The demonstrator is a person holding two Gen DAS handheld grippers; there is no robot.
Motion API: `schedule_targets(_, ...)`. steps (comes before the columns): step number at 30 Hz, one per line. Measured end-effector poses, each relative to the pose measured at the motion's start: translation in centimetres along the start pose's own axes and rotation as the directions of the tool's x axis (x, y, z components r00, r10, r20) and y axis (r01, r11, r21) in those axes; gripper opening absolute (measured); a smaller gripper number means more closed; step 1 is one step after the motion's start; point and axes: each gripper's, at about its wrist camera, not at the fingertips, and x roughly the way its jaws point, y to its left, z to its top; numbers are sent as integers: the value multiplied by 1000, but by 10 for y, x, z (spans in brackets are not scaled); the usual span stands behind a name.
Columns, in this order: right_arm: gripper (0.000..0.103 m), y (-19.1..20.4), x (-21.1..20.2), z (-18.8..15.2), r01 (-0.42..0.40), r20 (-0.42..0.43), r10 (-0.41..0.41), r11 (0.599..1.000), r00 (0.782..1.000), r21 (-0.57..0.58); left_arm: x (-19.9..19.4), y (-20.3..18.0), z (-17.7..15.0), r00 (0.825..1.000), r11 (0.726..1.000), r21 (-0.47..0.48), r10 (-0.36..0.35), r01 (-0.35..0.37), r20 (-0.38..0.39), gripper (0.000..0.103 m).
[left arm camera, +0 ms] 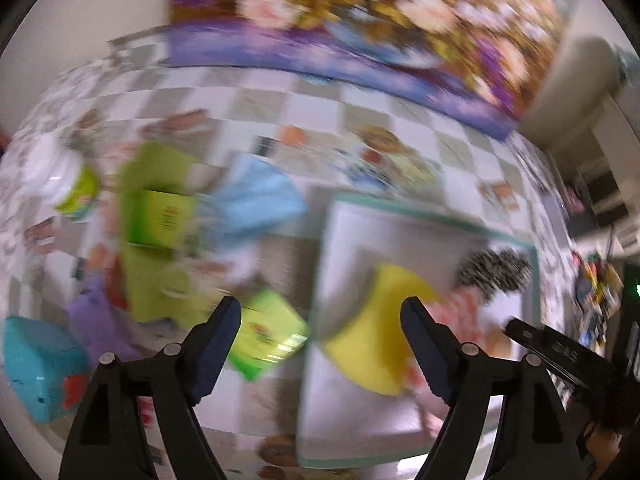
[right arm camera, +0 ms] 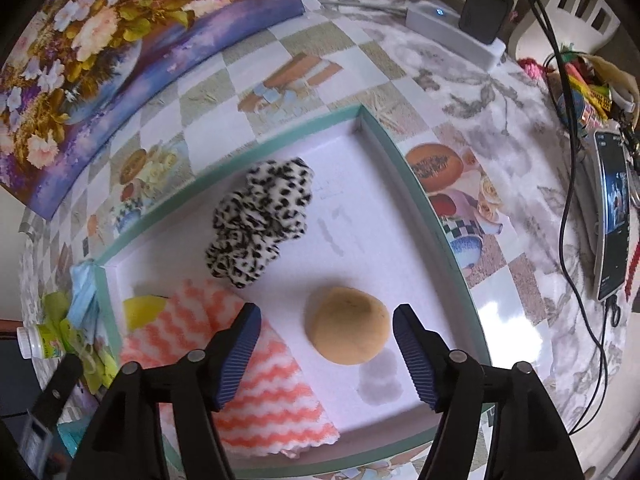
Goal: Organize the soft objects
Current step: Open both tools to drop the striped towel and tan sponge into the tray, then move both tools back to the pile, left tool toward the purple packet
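right gripper open over tan sponge, spotted scrunchie beyond, left gripper open, empty

i see a floral painting leaning behind the checkered tablecloth, a phone with its black cable, and a white power strip.

Left wrist view smeared by motion blur; right wrist view sharp, bright, fisheye-bent.

You are in a home: a table with a fruit-patterned checked oilcloth, a floral painting at ten o'clock, a charging phone at three o'clock.
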Motion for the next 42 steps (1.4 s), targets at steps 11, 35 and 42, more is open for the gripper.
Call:
schedule_targets(11,73,49,-26,-12,1,64,6,994,998,-107,-15,103,16,982,961,-207,188,-186,-8,83)
schedule_targets(35,73,220,3,-90,-120,-48,110,886,993,-449,-16,192,18,984,942,-287,159,-175,-81,83)
schedule_targets(42,73,229,17,-99,-99,-72,74,877,995,-470,7,183,14,977,959,-224,137,-172,-165,83)
